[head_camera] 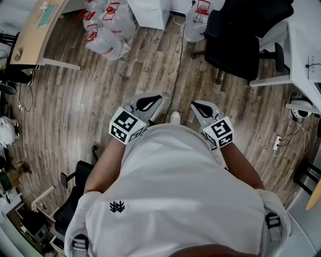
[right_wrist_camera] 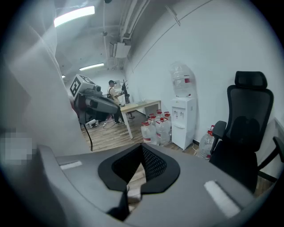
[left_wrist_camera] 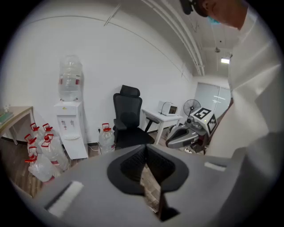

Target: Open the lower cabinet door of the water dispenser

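Clenched and empty, left gripper (head_camera: pixel 152 99) and right gripper (head_camera: pixel 199 106) hang mid-frame in the head view. Farther off, at top centre, water bottles (head_camera: pixel 108 31) crowd the water dispenser (head_camera: pixel 149 11). A careless approach could topple them against its lower cabinet door (left_wrist_camera: pixel 73 149).

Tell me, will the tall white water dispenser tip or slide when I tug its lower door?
The tall white water dispenser is narrow with a large clear plastic bottle on top, so probably top-heavy; a sharp tug might rock it. The smooth wood-plank floor may let it slide.
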